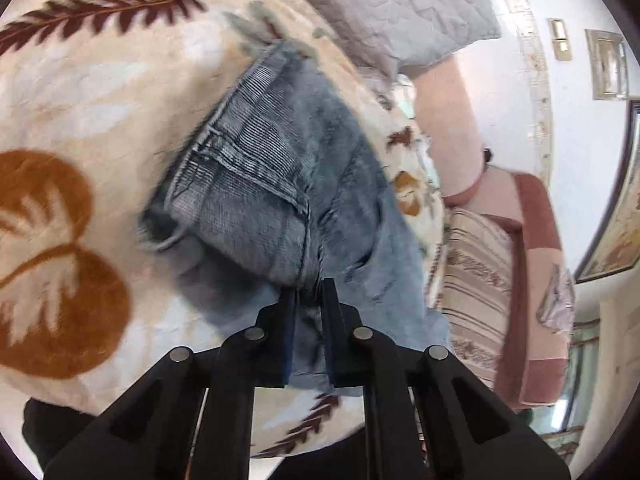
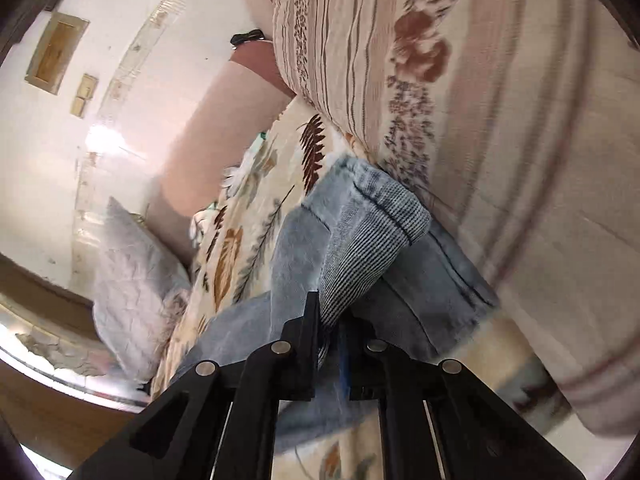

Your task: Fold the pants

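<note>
Fold in progress: pants bunched.
Left gripper (image 1: pixel 308 292) and right gripper (image 2: pixel 332 304) clamp the pants (image 1: pixel 288 184) on the blanket (image 1: pixel 100 92); flattening remains.

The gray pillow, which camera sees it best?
The right wrist view. There the gray pillow shows nearly whole, lying at the blanket's edge. The left wrist view catches only part of it, cut off at the picture's top.
</note>
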